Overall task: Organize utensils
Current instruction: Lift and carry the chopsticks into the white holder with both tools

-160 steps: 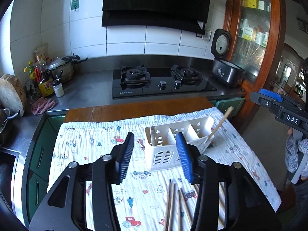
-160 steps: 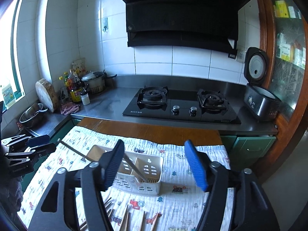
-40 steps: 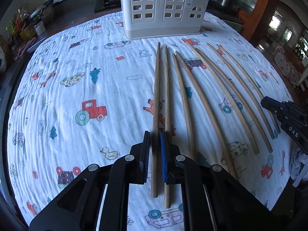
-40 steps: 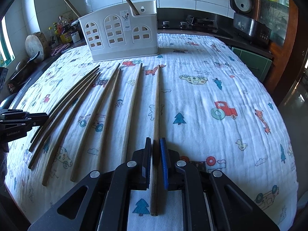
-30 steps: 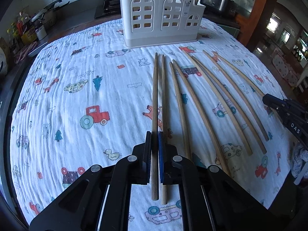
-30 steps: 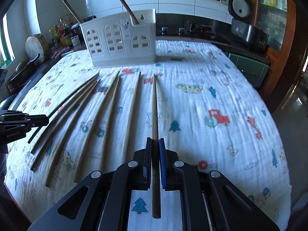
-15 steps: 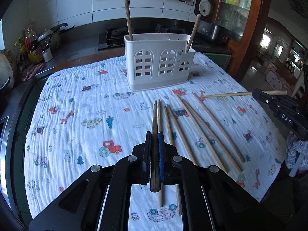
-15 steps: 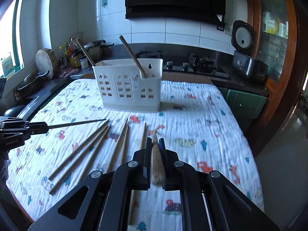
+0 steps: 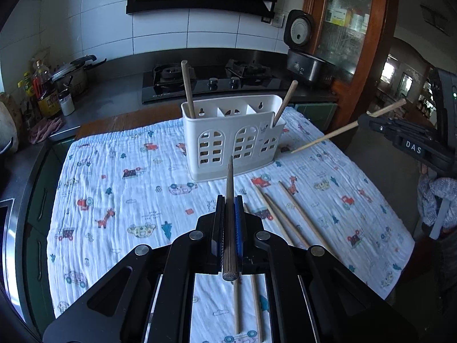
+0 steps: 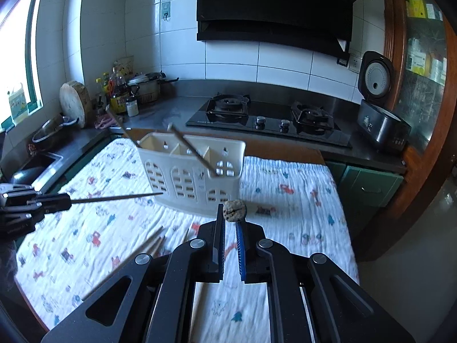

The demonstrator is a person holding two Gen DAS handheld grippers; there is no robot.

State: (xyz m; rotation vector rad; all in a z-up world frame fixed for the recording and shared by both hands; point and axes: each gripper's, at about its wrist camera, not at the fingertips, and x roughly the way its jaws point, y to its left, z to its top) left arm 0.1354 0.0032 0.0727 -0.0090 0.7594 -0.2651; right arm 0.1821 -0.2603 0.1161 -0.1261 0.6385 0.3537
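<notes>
The left tongs are clenching a chopstick, which is pointing ahead toward the white caddy and is hanging clear of the cloth. The right tongs are gripping a second chopstick near their tips; in the right wrist view only its butt end is showing, facing the camera, while the left wrist view is showing it slanting down from those tongs toward the caddy's right side. The caddy is standing upright on the cloth that is covering the counter, and two chopsticks are already leaning in it, one in the left compartment and one in the right. Five loose chopsticks are lying on the cloth to the right of the left tongs, two of them running under the tongs' body. Behind the counter a stove is sitting below a dark hood, with a rice cooker to its right and a pot to its left.
</notes>
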